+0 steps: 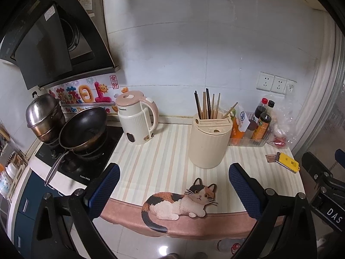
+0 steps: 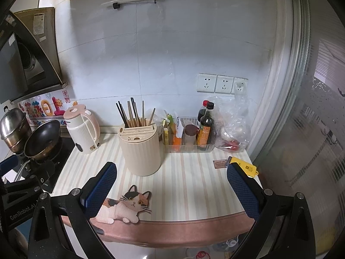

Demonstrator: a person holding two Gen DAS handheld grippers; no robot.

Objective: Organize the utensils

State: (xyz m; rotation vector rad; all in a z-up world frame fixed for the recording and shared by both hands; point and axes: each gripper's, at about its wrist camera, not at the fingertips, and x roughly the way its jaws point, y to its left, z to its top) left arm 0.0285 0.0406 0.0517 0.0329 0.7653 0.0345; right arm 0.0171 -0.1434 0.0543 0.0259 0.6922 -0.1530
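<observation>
**Chopsticks stand in the holder, both grippers wide and empty**

Upright in the far slot of the cream holder (image 1: 208,142) stands a bunch of chopsticks (image 1: 207,105), some dark, some pale wood, with one pale stick leaning off to the right. They look light, thin and stiff, and probably smooth enough to slip or swivel between pads. A sound hold would likely be across the upper shafts, well above the rim, taking one or a pair at a time so the rest are not dragged out. The holder itself seems light plastic and may tip if a stick is pulled sideways.

Both the left gripper (image 1: 172,192) and the right gripper (image 2: 172,192) hover at the near edge with jaws wide apart, holding nothing.

Around the holder, the surface (image 1: 155,151) wears a striped mat with a cat (image 1: 183,202) printed at its near edge. A kettle (image 1: 135,120) sits to the left, a clear tray of bottles (image 2: 204,127) to the right, with a plastic bag beyond and a yellow box (image 2: 245,167) near the right edge. Farther left, a pan (image 1: 84,127) and a steel pot rest on the stove under a hood. White tiles with sockets form the far wall.
</observation>
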